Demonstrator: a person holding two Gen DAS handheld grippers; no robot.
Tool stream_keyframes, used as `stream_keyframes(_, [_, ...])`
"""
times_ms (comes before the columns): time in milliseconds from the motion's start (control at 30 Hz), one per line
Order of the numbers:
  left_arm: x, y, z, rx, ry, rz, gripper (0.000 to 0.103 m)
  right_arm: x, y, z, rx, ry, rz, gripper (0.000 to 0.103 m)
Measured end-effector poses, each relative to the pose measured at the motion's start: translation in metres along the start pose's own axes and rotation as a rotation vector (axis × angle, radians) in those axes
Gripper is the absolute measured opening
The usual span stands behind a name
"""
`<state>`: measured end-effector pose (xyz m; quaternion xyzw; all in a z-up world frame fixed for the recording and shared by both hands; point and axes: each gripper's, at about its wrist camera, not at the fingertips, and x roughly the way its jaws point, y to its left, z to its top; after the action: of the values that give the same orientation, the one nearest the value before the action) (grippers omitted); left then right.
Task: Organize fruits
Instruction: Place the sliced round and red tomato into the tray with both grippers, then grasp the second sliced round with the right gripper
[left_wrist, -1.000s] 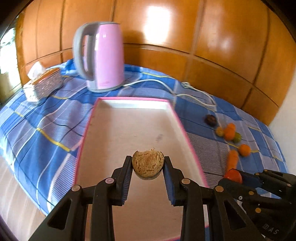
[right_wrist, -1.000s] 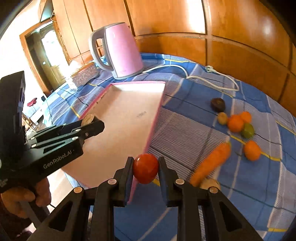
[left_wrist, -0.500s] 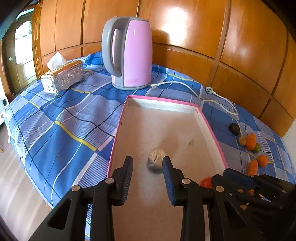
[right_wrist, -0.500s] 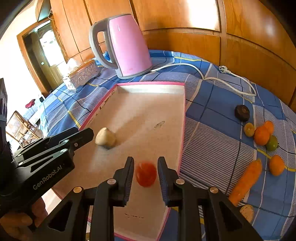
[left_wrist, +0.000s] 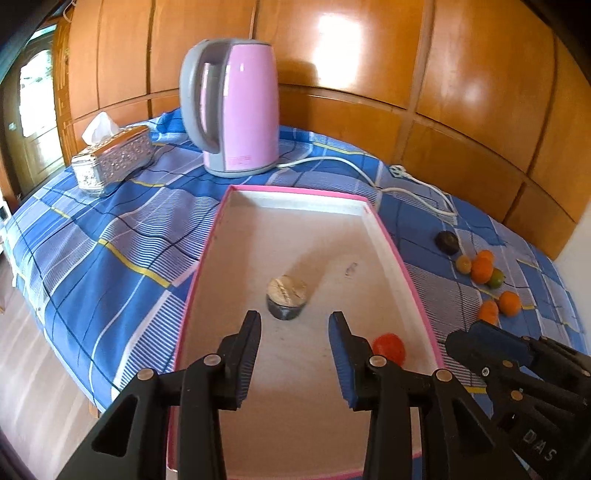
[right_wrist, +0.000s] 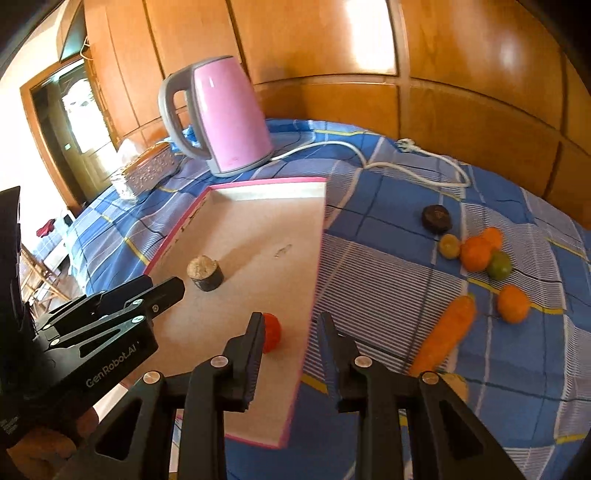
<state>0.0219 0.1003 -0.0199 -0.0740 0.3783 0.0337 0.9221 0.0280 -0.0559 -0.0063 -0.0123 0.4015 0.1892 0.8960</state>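
Note:
A pink-rimmed tray lies on the blue checked cloth. In it sit a brown round fruit piece with a dark base and a red tomato. My left gripper is open and empty, just short of the brown piece. My right gripper is open and empty above the tray's right rim, with the tomato by its left finger. Oranges, a green fruit, a carrot and a dark fruit lie on the cloth to the right.
A pink kettle stands behind the tray, its white cord trailing right. A silver tissue box sits at the far left. Wooden panels back the table. The cloth's front-left edge drops to the floor.
Both grippers opened and let go: the brown piece and the tomato now rest in the tray. Both grippers pulled back and rose; the right one shifted toward the tray's right rim.

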Motion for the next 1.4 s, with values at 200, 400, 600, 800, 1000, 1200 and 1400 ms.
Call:
stream_keyframes(200, [-0.004,-0.012,-0.004,0.028,0.001,-0.019,0.039,-0.009,-0.01,-0.006,0.024,-0.014,-0.034,0.029])
stream_keyframes(400, [-0.007,-0.022,-0.007,0.054,0.002,-0.034,0.039,-0.016,-0.021,-0.01,0.063,-0.017,-0.06,0.029])
stream_keyframes(600, [-0.01,-0.032,-0.009,0.076,0.003,-0.047,0.039,-0.023,-0.031,-0.015,0.086,-0.028,-0.084,0.029])
stream_keyframes(800, [-0.011,-0.038,-0.011,0.093,0.008,-0.059,0.039,-0.031,-0.049,-0.021,0.117,-0.038,-0.117,0.03])
stream_keyframes(1000, [-0.009,-0.046,-0.014,0.116,0.018,-0.078,0.039,-0.037,-0.071,-0.034,0.167,-0.03,-0.155,0.03])
stream_keyframes(1200, [-0.008,-0.057,-0.02,0.149,0.032,-0.106,0.039,-0.04,-0.094,-0.051,0.228,-0.009,-0.187,0.03])
stream_keyframes(1400, [-0.009,-0.064,-0.022,0.175,0.03,-0.137,0.039,-0.04,-0.104,-0.058,0.262,-0.004,-0.177,0.035])
